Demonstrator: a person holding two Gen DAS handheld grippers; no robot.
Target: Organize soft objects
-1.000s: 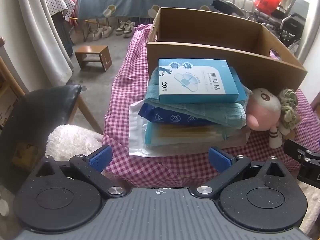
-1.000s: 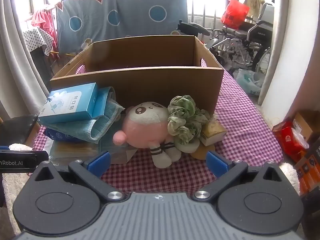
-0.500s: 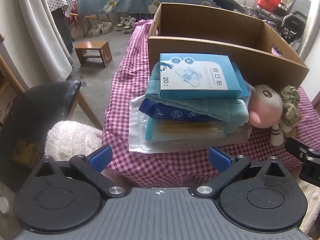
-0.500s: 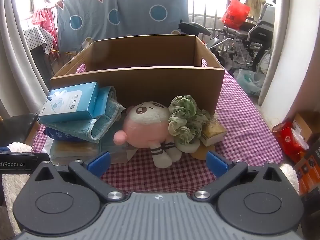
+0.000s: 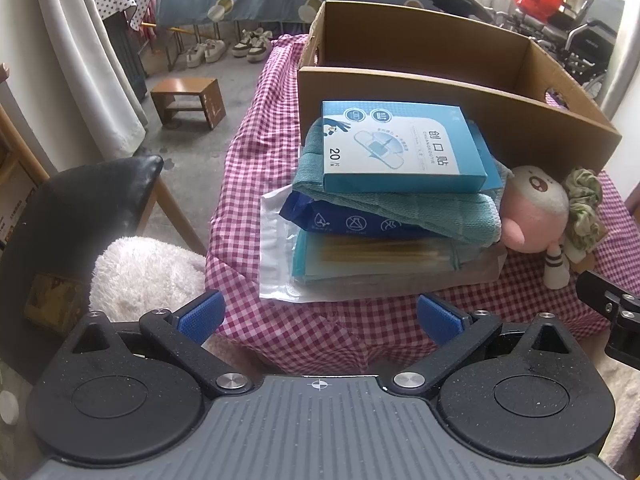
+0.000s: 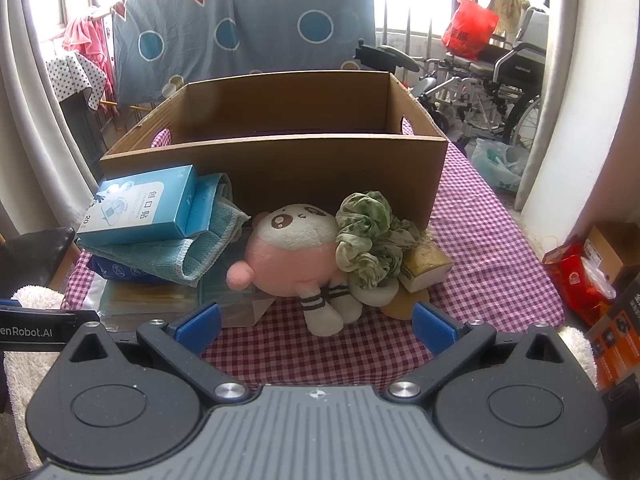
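Observation:
A stack lies on the checked tablecloth [image 5: 248, 168]: a blue plaster box [image 5: 400, 146] on a folded teal towel [image 5: 424, 210], a dark blue pack [image 5: 344, 222] and flat clear packets [image 5: 360, 264]. The box also shows in the right wrist view [image 6: 144, 204]. Right of the stack lie a pink plush toy [image 6: 296, 256], a green scrunchie [image 6: 370, 236] and a yellowish sponge [image 6: 424, 270]. An open cardboard box [image 6: 280, 164] stands behind them. My left gripper [image 5: 320, 316] is open and empty before the stack. My right gripper [image 6: 316, 322] is open and empty before the plush toy.
A black chair [image 5: 80, 204] with a white fluffy cushion [image 5: 144, 268] stands left of the table. A small wooden stool [image 5: 188, 100] is on the floor beyond. A wheelchair [image 6: 496, 92] and red packages [image 6: 576, 280] are to the right.
The left gripper has risen and tilted slightly, so the stack sits a little lower and nearer in view. The right gripper has barely moved. Both stay open.

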